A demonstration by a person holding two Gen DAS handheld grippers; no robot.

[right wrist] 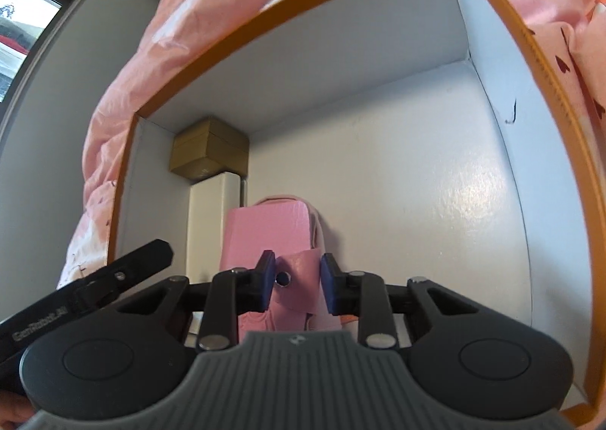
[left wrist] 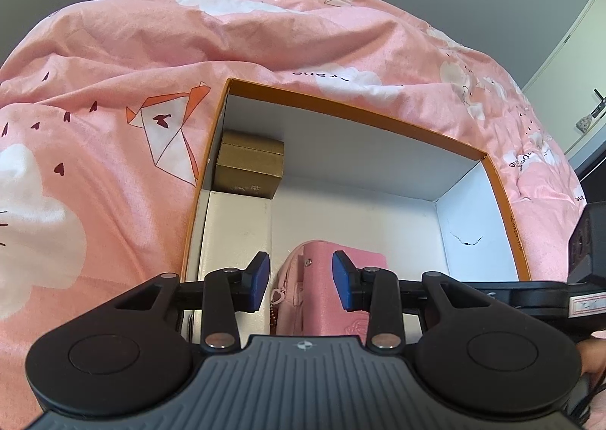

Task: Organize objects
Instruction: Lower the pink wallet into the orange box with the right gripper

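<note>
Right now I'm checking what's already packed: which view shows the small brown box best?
The right wrist view: the brown box shows its top and two sides in the orange-rimmed box's corner. The left wrist view shows it too, more side-on.

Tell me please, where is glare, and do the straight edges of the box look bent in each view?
Right wrist view: a soft glare patch lies on the white box floor, and the orange rim bows strongly. Left wrist view: no clear glare; the rim curves less, and the pink duvet bulges like a dome.
</note>
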